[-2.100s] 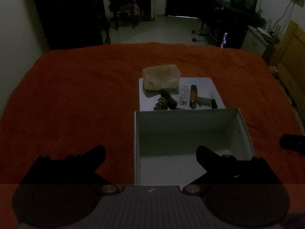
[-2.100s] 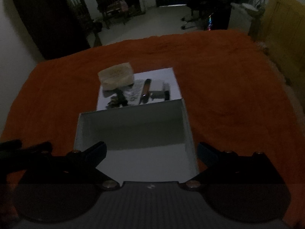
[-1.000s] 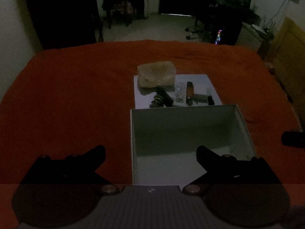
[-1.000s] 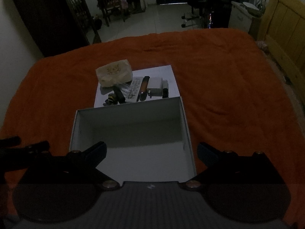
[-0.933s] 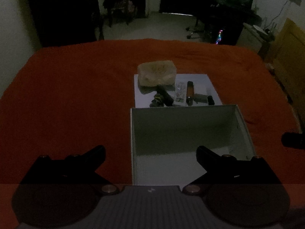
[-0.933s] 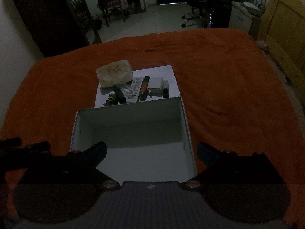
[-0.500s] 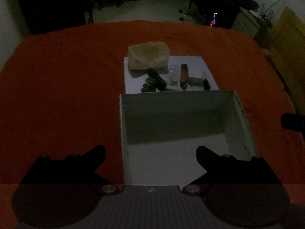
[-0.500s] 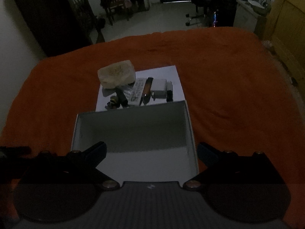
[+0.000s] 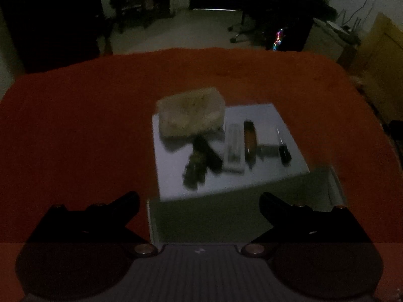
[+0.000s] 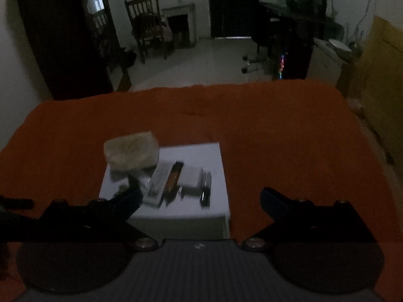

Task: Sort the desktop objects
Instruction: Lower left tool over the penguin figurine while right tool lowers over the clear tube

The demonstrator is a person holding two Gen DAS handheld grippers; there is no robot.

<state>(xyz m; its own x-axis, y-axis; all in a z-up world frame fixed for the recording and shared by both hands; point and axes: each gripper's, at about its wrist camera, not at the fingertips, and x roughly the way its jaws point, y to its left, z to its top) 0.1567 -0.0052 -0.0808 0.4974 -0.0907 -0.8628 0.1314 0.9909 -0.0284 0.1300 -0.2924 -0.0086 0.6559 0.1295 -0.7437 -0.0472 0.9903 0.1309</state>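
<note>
A flat white lid [image 9: 274,115] lies on the orange cloth and carries the items. On it are a beige tissue pack [image 9: 191,115], a clump of dark objects [image 9: 201,158], a white remote-like bar [image 9: 234,148], a brown tube [image 9: 249,141], a small white block [image 9: 268,147] and a short black stick [image 9: 284,152]. An open white box [image 9: 241,201] stands just in front of the lid. My left gripper [image 9: 199,198] hangs open above the box's far wall. My right gripper [image 10: 200,196] is also open, just short of the lid [image 10: 216,156], the tissue pack [image 10: 131,153] and the brown tube [image 10: 173,176].
The orange cloth [image 9: 75,125] covers the whole table around the lid and box. Beyond the far edge lies a dim room with a wooden chair [image 10: 148,27] and an office chair [image 9: 252,20]. A wooden panel [image 10: 377,100] stands to the right.
Both grippers have moved forward over the box toward the lid, so the items look larger and blurred. Both stay open with nothing held.
</note>
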